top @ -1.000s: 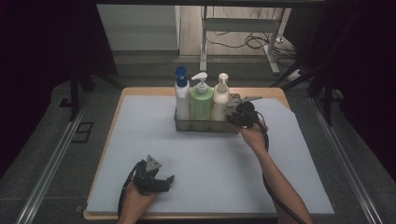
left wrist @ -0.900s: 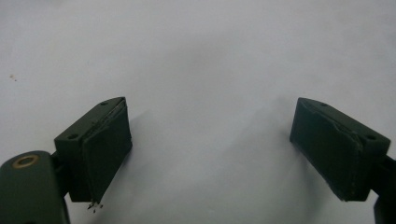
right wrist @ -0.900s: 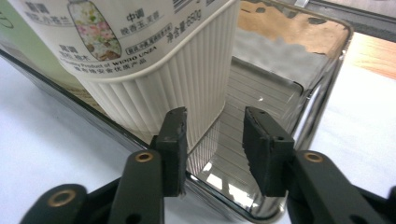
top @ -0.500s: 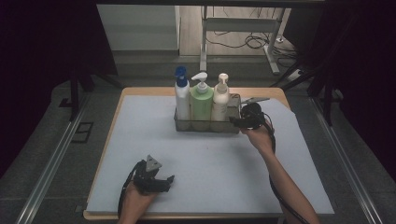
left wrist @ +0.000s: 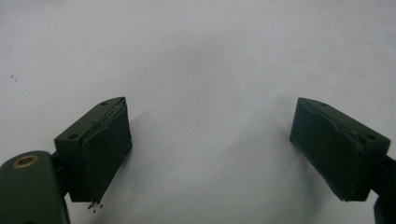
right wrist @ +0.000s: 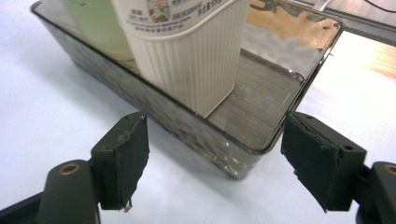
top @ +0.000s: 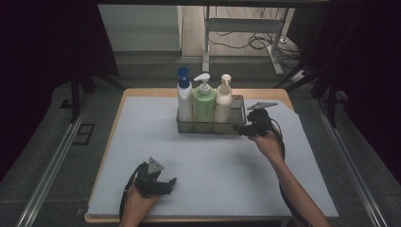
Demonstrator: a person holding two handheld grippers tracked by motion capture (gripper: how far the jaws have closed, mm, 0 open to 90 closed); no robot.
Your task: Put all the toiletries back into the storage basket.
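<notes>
A smoky clear tray (top: 208, 127) stands at the back middle of the white mat. It holds a white bottle with a blue cap (top: 184, 101), a green pump bottle (top: 204, 105) and a cream pump bottle (top: 223, 101). My right gripper (top: 242, 128) is open at the tray's right end. In the right gripper view the tray's near corner (right wrist: 243, 158) lies between and just beyond the jaws of the right gripper (right wrist: 215, 149), below the ribbed cream bottle (right wrist: 187, 60). My left gripper (top: 171, 182) rests open near the front edge, and in its own view the left gripper (left wrist: 210, 144) has bare mat between its jaws.
The white mat (top: 213, 170) covers most of a wooden table (top: 142, 92). Dark floor, metal rails and a desk frame with cables (top: 246, 42) lie beyond the table. The right end of the tray floor (right wrist: 261, 93), beside the cream bottle, holds nothing.
My right gripper has drawn back a little toward the person and to the right, away from the tray's end. The left gripper and the bottles have not moved.
</notes>
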